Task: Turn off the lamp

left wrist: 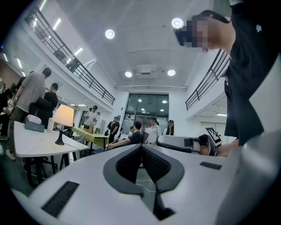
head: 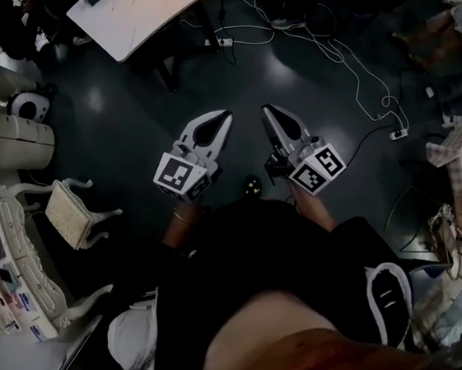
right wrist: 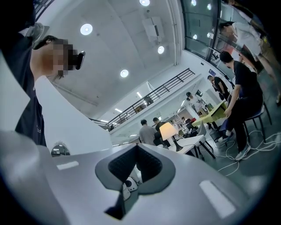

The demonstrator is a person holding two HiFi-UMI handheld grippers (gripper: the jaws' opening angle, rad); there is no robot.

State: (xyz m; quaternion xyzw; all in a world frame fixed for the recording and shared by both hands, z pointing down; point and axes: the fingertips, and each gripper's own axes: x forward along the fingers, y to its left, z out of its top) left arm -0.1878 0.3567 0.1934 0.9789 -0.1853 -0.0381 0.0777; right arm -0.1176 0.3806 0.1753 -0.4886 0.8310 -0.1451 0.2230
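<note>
The lamp (left wrist: 64, 116) has a glowing cream shade on a thin black stem and stands lit on a white table (left wrist: 30, 143), far left in the left gripper view. In the right gripper view the lamp (right wrist: 167, 130) glows past the jaw tips, on the same table (right wrist: 193, 139). In the head view the table (head: 141, 16) lies ahead at the top, well beyond both grippers. My left gripper (head: 222, 121) and right gripper (head: 270, 111) are held side by side over the dark floor. Both are shut with nothing between the pads. The right gripper (left wrist: 184, 143) also shows in the left gripper view.
White cables and a power strip (head: 224, 41) trail over the floor under the table, and another plug (head: 398, 133) lies at the right. A white chair (head: 73, 213) and a round white cabinet (head: 12, 140) stand at the left. Several people stand or sit around a green table (left wrist: 90, 134) behind.
</note>
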